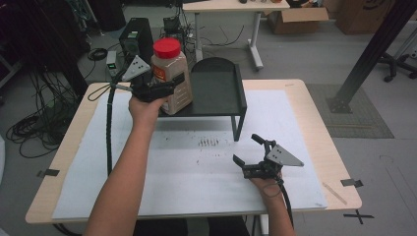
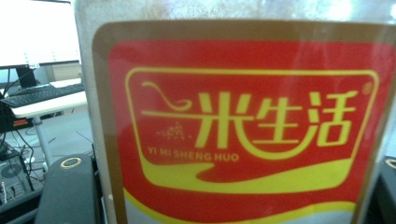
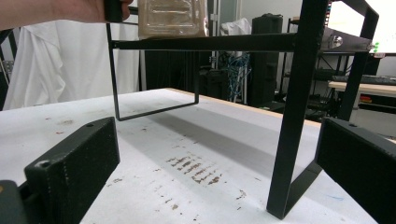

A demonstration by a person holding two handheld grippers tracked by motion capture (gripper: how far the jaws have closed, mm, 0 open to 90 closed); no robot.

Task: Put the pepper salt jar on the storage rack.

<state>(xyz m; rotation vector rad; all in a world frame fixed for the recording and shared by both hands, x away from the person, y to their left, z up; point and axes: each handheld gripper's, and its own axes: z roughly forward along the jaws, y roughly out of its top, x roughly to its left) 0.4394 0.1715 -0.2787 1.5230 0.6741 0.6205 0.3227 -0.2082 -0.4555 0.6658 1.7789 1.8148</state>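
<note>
A clear jar [image 1: 173,73] of pale grains with a red lid [image 1: 166,47] stands upright at the left end of a black metal shelf [image 1: 219,91]. My left gripper [image 1: 172,86] is shut on the jar's middle, coming in from the left. In the left gripper view the jar's red and yellow label [image 2: 243,121] is close up, with a black finger [image 2: 70,196] beside it. My right gripper [image 1: 246,149] lies open on the table in front of the shelf's right leg [image 3: 292,140], with nothing between its fingers. The right gripper view has the jar's base [image 3: 173,18] at shelf level.
A white sheet [image 1: 196,177] covers the table and has dark marks [image 1: 208,142] under the shelf's front edge. Behind the table stand a computer tower [image 1: 135,34], loose cables [image 1: 34,128], a desk [image 1: 231,6] and cardboard boxes [image 1: 295,19]. A black post [image 1: 373,49] slants at the right.
</note>
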